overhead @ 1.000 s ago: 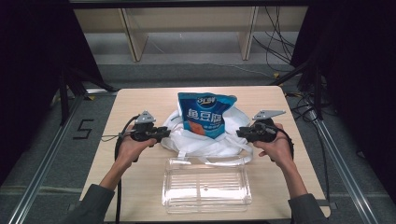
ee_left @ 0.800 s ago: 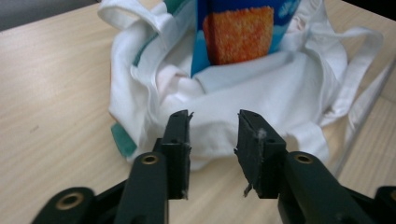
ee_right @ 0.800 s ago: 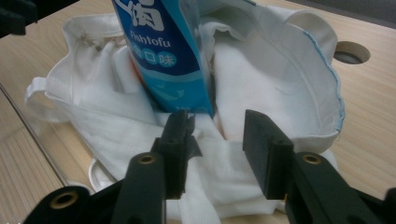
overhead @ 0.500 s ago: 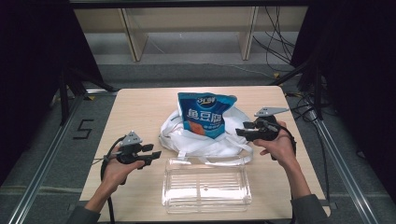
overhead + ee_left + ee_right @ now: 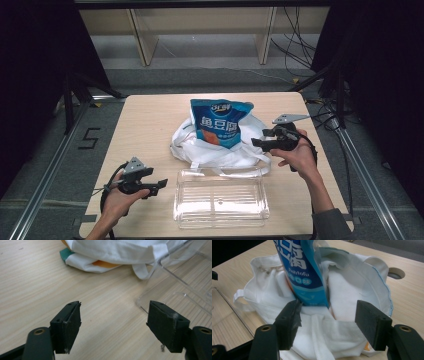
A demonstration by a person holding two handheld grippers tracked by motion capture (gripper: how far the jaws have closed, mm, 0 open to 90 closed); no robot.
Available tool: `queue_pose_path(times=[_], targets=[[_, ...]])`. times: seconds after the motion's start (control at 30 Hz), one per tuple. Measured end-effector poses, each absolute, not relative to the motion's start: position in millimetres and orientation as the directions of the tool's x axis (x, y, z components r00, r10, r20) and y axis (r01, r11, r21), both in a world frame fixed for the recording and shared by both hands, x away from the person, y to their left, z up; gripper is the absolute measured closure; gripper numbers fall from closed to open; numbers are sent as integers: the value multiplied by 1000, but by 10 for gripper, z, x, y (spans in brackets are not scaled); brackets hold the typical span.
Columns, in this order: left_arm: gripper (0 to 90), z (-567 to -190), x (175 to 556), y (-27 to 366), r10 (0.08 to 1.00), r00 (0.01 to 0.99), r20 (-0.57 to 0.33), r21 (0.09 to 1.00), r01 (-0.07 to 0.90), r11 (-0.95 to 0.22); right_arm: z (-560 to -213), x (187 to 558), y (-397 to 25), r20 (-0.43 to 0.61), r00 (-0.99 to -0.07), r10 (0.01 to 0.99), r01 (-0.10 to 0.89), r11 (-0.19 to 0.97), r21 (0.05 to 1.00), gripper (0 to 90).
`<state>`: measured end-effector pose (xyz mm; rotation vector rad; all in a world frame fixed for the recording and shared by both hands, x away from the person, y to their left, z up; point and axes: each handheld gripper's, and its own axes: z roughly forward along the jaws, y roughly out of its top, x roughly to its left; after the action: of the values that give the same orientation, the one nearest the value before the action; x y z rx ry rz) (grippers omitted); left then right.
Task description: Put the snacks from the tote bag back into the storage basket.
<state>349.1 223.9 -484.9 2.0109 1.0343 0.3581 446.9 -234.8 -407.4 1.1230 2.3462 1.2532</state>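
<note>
The left gripper (image 5: pixel 159 184) is hovering with jaws spread and empty over bare table just beside the clear plastic tray (image 5: pixel 220 204), likely waiting to steady it. The blue fish-tofu snack bag (image 5: pixel 219 124) is standing in the white cloth tote (image 5: pixel 220 150). The right gripper (image 5: pixel 258 143) is gaping, empty, at the tote's rim.

Left claw (image 5: pixel 161 183) agape (low, near body); right claw (image 5: pixel 255 142) agape, raised.

Light wooden table (image 5: pixel 150 125), grey floor (image 5: pixel 210 55), pale shelving legs (image 5: pixel 145 42) behind, black curtains (image 5: pixel 35 55), cables (image 5: pixel 295 30)
</note>
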Motion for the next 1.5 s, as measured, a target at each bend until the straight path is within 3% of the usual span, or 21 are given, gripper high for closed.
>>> queue_pose_path(times=[0.3, 0.57, 0.97, 1.5], targets=[[264, -4929, 3438, 2221, 771, 632, -80, 758, 541, -365, -3999, 4462, -2342, 79, -681, 728, 471, 353, 808, 292], [264, -4954, 3413, 2256, 791, 603, -102, 769, 552, -322, -3798, 4534, -2276, 39, -705, 708, 457, 411, 789, 253], [262, -4967, 3425, 2263, 775, 628, -79, 761, 539, -360, -3262, 4779, -2077, 16, -749, 663, 408, 441, 799, 243], [260, -4976, 3426, 2261, 772, 631, -83, 758, 543, -362, -2970, 5030, -1590, -14, -786, 618, 386, 507, 771, 235]])
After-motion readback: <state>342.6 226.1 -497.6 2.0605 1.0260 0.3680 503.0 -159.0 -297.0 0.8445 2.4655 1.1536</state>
